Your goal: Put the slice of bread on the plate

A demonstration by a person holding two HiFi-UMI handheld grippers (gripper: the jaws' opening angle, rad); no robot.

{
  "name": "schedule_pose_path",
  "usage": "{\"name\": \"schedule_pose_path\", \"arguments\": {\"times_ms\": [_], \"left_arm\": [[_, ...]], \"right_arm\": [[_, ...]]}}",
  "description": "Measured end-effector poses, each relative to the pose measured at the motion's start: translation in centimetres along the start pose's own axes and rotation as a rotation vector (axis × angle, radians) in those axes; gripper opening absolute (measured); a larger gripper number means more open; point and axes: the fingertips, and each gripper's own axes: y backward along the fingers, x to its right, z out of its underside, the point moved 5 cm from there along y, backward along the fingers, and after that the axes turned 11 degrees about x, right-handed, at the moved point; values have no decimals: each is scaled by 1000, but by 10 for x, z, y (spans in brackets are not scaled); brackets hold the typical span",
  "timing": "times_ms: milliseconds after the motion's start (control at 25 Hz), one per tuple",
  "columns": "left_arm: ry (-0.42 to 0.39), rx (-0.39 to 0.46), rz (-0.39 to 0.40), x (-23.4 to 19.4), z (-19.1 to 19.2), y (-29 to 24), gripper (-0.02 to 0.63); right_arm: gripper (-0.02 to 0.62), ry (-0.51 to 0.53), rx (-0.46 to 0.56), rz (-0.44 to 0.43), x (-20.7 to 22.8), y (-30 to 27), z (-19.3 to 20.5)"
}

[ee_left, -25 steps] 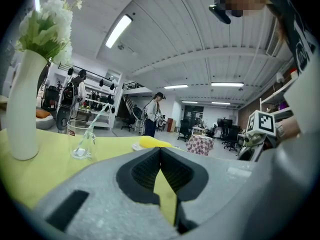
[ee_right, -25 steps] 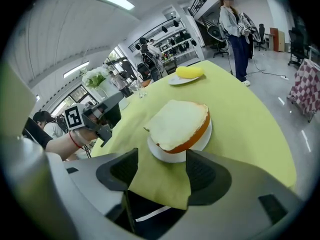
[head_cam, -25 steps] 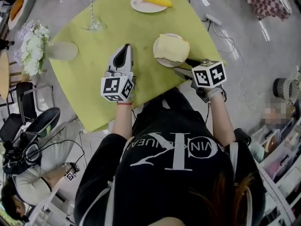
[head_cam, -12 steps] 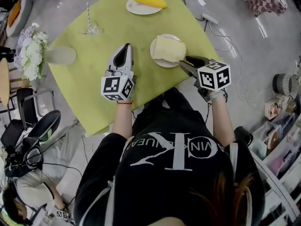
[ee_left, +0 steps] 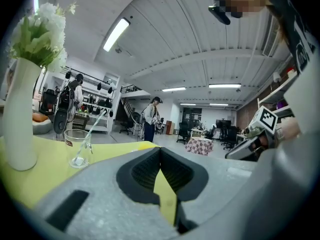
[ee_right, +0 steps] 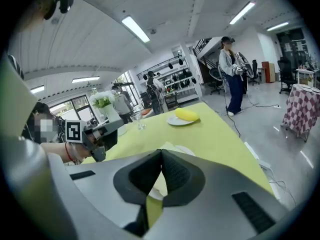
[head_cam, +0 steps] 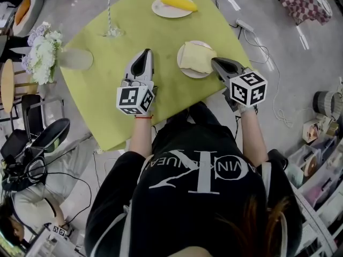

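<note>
A pale slice of bread (head_cam: 197, 58) lies flat on a small white plate (head_cam: 187, 73) near the right edge of the yellow-green table (head_cam: 102, 100). My right gripper (head_cam: 214, 62) hovers just beside the plate's right rim, its jaws shut with nothing between them. In the right gripper view the bread (ee_right: 170, 146) and plate (ee_right: 188, 149) peek out just beyond the right gripper (ee_right: 161, 152). My left gripper (head_cam: 146, 53) rests over the table left of the plate, apart from it. In its own view the left gripper (ee_left: 160, 149) is shut and empty.
A second plate with a yellow piece of food (head_cam: 172, 5) sits at the table's far edge. A glass with a straw (head_cam: 111, 30) and a white vase of flowers (head_cam: 75, 59) stand at the far left. Cables (head_cam: 257, 42) run over the floor to the right.
The right gripper's jaws stood open at the plate's near rim and have shut. That gripper has lifted and drawn slightly away from the bread, which stays on the plate. The left gripper kept still.
</note>
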Motion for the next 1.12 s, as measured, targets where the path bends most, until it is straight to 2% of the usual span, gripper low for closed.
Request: {"name": "schedule_pose_path", "arguments": {"times_ms": [320,720,1120], "left_arm": [[-17,16,-13,-5,-12,0,5],[-32,51,-13,1,-28,-5,5],[-42,103,1,1,-53,-17,5]], "right_arm": [[2,58,168,7,0,-3,-29],[1,179,316,66,9,17,-56],[0,247,454,121,14,29,-84]]}}
